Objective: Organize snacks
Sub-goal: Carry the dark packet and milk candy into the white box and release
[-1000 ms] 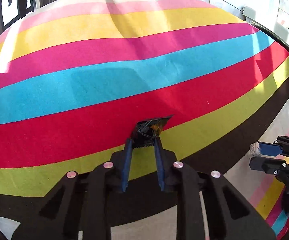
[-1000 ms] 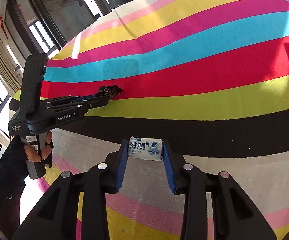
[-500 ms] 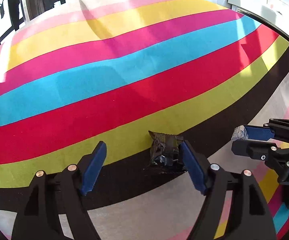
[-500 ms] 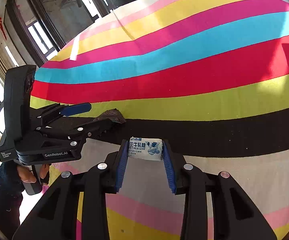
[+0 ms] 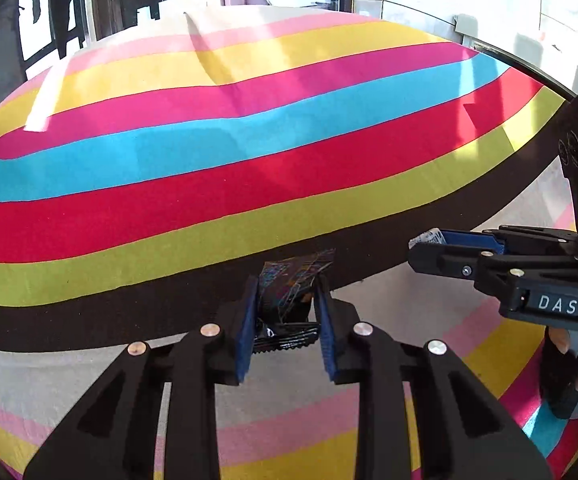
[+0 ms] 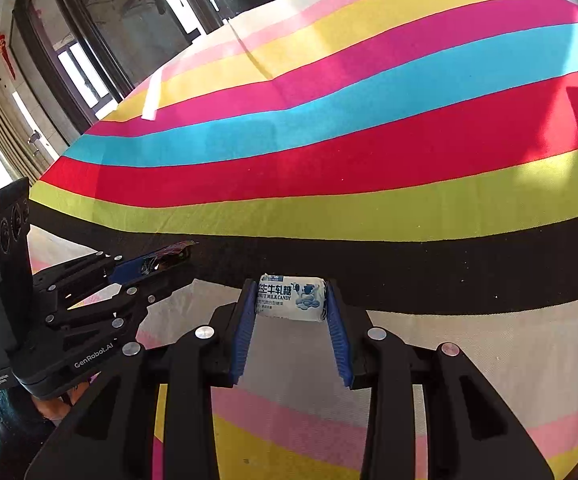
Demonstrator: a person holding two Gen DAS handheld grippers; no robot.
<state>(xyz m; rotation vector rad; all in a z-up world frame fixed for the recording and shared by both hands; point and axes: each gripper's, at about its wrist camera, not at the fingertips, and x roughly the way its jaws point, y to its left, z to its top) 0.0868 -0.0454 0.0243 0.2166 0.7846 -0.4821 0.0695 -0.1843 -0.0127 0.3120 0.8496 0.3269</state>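
My left gripper [image 5: 286,292] is shut on a dark shiny snack wrapper [image 5: 289,286], held over the black stripe of the striped cloth [image 5: 249,160]. The same wrapper [image 6: 165,254] shows in the right wrist view between the left gripper's fingers. My right gripper [image 6: 291,298] is shut on a white and blue milk candy [image 6: 291,298], held at the edge of the black stripe. In the left wrist view the right gripper [image 5: 429,244] sits at the right, with the candy's end [image 5: 427,237] just showing.
The cloth [image 6: 369,120] has wide stripes of pink, yellow, magenta, blue, red, lime, black and white. Dark-framed windows [image 6: 101,40] stand beyond its far edge. The two grippers are side by side, a short gap apart.
The left gripper opened about half a second ago with the wrapper beside one finger, then shut on it again. It moved nearer the right gripper. The right gripper kept holding the candy.
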